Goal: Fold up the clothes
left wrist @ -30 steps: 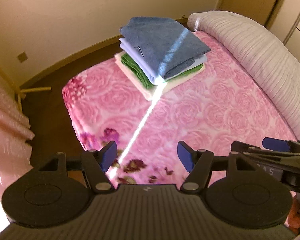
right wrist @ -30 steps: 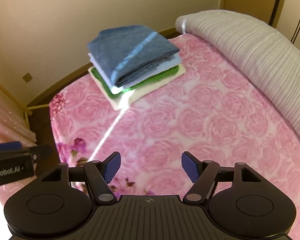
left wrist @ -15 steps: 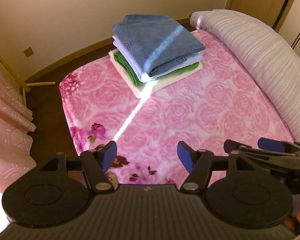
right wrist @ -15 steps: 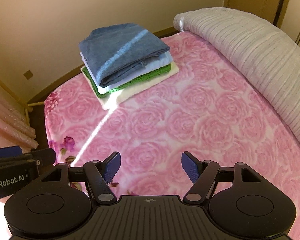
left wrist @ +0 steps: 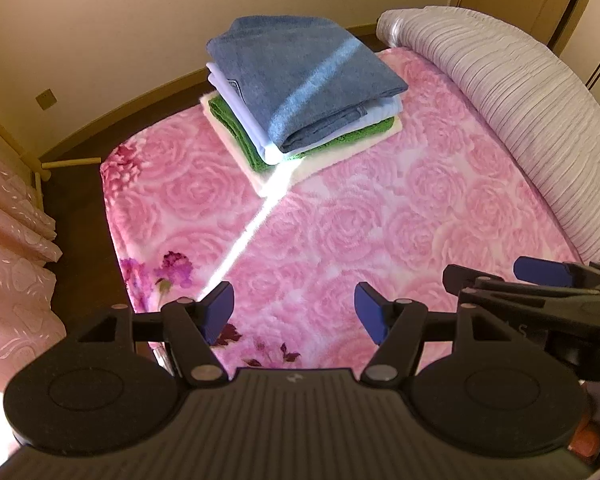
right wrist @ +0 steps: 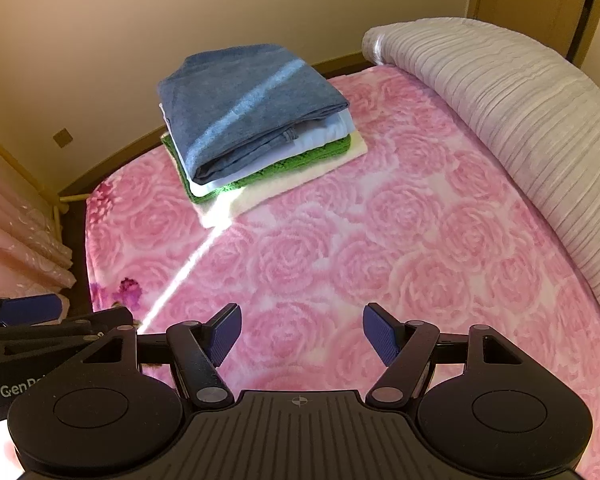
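The left tongs (left wrist: 294, 312) stand spread, nothing between their blue pads, over the near part of the bed (left wrist: 380, 232). The right tongs (right wrist: 302, 334) are spread just as wide and also empty, side by side with the left pair above the same pink rose-patterned blanket. Each pair shows at the edge of the other's view.

A narrow stripe of sunlight (left wrist: 244, 240) runs across the blanket from near the left tongs up to the stack of folded clothes (left wrist: 300, 88). That stack sits at the far corner of the bed, well apart from both tongs: a blue garment (right wrist: 244, 100) on top, a pale blue one under it, then a green one, and a cream one (right wrist: 300, 176) at the bottom.

A rolled grey striped quilt (right wrist: 500, 120) lies along the bed's right side. Pink curtains (left wrist: 12, 264) hang at the left.
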A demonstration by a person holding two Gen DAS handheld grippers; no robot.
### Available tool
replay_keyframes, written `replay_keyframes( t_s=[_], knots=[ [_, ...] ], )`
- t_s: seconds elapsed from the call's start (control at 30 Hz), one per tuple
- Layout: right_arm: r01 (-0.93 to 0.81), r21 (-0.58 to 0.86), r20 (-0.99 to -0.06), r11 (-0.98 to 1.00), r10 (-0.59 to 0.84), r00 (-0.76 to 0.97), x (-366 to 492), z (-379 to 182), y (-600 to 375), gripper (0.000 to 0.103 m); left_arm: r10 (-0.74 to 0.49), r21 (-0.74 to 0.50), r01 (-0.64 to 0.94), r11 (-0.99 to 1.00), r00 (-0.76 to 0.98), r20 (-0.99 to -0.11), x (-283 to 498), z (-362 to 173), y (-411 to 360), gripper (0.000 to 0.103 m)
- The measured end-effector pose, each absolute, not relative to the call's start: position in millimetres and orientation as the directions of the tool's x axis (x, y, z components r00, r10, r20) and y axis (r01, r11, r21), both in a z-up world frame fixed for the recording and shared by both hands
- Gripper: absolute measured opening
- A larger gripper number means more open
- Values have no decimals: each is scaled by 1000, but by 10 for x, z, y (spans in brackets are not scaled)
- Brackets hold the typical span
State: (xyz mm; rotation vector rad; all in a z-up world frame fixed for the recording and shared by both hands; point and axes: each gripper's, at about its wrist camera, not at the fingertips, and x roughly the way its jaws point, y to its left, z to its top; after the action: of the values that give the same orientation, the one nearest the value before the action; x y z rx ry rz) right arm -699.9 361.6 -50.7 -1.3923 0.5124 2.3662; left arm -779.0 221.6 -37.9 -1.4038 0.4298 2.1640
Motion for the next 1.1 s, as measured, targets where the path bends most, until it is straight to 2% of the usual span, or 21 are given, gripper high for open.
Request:
replay_keyframes(
  t_s=[1.1],
  knots=[
    [-462, 145, -902, -875, 75, -425, -7374, -673, 3745, 71, 207, 38, -570, -821, -359, -910, -8119, -590, 2292, 63]
  ],
)
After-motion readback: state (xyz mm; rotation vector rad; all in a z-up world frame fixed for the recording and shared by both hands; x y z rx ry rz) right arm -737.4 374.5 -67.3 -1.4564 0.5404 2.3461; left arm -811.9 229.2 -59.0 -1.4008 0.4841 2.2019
